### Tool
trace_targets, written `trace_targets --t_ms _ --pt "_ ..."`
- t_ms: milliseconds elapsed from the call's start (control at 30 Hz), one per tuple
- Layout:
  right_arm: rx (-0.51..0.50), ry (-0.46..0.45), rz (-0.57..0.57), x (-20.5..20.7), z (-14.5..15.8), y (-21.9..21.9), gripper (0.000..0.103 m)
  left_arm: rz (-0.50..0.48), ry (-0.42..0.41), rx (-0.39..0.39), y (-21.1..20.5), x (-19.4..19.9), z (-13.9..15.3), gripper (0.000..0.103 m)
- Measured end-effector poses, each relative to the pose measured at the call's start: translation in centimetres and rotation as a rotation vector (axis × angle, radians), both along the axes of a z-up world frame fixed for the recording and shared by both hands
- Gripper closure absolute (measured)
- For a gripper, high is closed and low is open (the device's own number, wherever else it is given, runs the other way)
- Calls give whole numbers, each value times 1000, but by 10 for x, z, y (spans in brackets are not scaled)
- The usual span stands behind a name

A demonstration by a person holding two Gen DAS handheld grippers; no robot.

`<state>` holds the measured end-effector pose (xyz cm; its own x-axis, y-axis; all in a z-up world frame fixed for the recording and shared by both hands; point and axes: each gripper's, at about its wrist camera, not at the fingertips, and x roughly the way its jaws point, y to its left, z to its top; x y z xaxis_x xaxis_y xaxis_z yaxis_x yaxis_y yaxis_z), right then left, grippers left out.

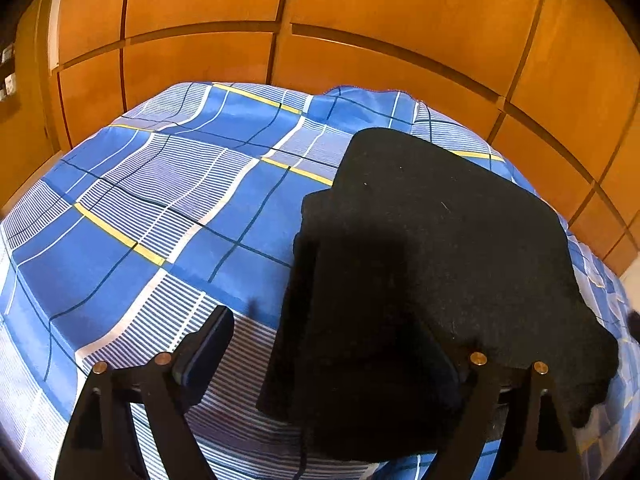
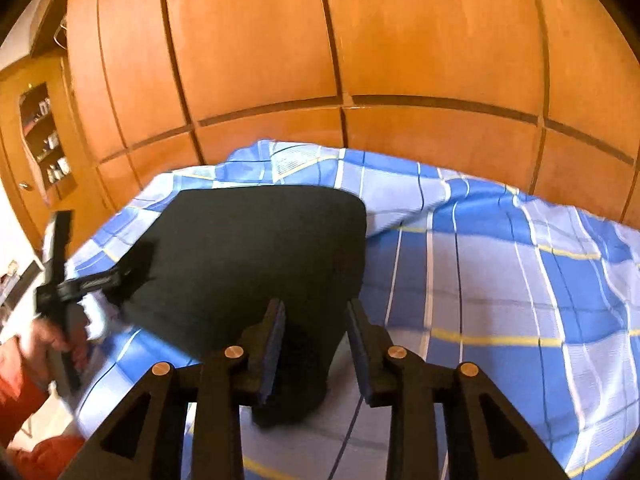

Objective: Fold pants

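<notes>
Here, item one — the right gripper (image 2: 316,344): its jaws are standing partly apart, nothing pressed between the pads, and they are hovering over the near corner of the black pants (image 2: 256,256). Whether a pad is brushing the cloth cannot be told.

Item two — the left gripper (image 1: 340,356): its jaws are spread wide and gripping nothing. One finger is standing over the bare sheet, the other is lost against the dark cloth, so the near edge of the pants is lying between them untouched by the visible pad. In the right wrist view this same tool is showing at the pants' left edge, held in a person's hand (image 2: 52,336) beside an orange-red sleeve (image 2: 16,384).

Item three, the pants: lying flat on the blue plaid bedsheet (image 1: 132,216) as a compact rectangle, with a layered edge showing on one side. Judging by that shape, the folding is looking largely done; a final fold or a smoothing may be remaining.

Surroundings: orange wooden wardrobe panels (image 2: 420,40) are rising behind the bed, and a small shelf niche (image 2: 44,136) with little items is sitting far left. The sheet is rumpling toward the far side, but nothing is lying on or against the pants to hinder either gripper.
</notes>
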<state>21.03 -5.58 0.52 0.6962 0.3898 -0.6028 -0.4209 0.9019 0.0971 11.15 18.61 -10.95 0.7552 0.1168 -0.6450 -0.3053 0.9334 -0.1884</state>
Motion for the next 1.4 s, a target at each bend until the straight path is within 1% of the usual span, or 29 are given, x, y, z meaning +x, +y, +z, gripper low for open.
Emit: trace_targets --t_ms 33,100,133,167,200,233,267,333,367,433,500,533,633,667,700,767,800,867,900,933,967,1033,1100,1167,1200,1233,1267,1333,1400 --pt "-3 4 9 5 -2 5 71 -5 1 6 0 -1 0 14" --pt "0 78 66 16 -16 25 71 -10 3 27 -2 -3 1 13" --pt "-13 124 101 15 -27 37 71 -7 4 39 -2 -5 0 13" --pt "-66 146 109 11 -40 48 70 -6 5 48 -3 -7 0 13" --pt "-97 128 110 6 -46 53 70 -9 7 48 -2 -9 0 13" --pt "-99 78 109 -4 -47 53 69 -10 9 43 -1 -11 0 14" --pt "-90 62 123 -11 -46 51 69 -10 12 35 0 -12 1 14" --pt "-76 73 146 -12 -41 44 69 -13 4 28 -1 -16 9 17" --pt "-65 87 155 -10 -38 40 69 -13 -10 31 -2 -16 13 20" --pt "-37 112 157 -3 -27 31 69 -28 -67 41 -6 -17 28 21" --pt "33 95 114 6 -9 19 69 -48 -102 60 -13 -9 40 19" --pt "64 78 90 12 -3 14 68 -58 -102 72 -16 -2 42 19" --pt "85 77 70 33 8 22 63 -99 -79 152 -31 28 43 19" --pt "70 74 72 44 9 30 63 -102 -59 196 -36 37 41 19" --pt "43 65 80 54 7 41 61 -93 -11 260 -39 52 34 19" --pt "-29 66 87 72 -2 59 54 -79 51 296 -33 65 20 18" --pt "-63 78 85 82 -11 68 49 -87 59 261 -25 67 12 17" --pt "-130 147 47 104 -34 76 48 -89 37 166 -10 62 5 16" --pt "-129 172 31 113 -40 74 48 -85 38 135 -3 59 2 14" --pt "-73 195 8 122 -46 68 47 -85 34 129 -1 57 1 14" --pt "-48 188 -6 123 -46 63 47 -89 31 125 -1 53 -1 14" --pt "-42 192 -5 124 -45 60 47 -102 29 112 1 49 3 14" --pt "-22 192 -3 117 -36 53 47 -90 20 121 3 45 7 14" --pt "76 179 -58 106 -23 30 45 -70 1 123 13 41 15 10" --pt "131 189 -85 106 -21 19 41 -61 -2 116 18 43 17 3" --pt "164 197 -95 106 -22 12 33 -58 0 104 24 45 16 1" --pt "197 218 -104 108 -23 3 30 -62 13 98 27 47 15 0" --pt "191 271 -95 118 -30 -1 29 -107 67 69 32 60 6 0" --pt "142 328 -86 131 -42 1 29 -183 88 -23 34 67 0 0"
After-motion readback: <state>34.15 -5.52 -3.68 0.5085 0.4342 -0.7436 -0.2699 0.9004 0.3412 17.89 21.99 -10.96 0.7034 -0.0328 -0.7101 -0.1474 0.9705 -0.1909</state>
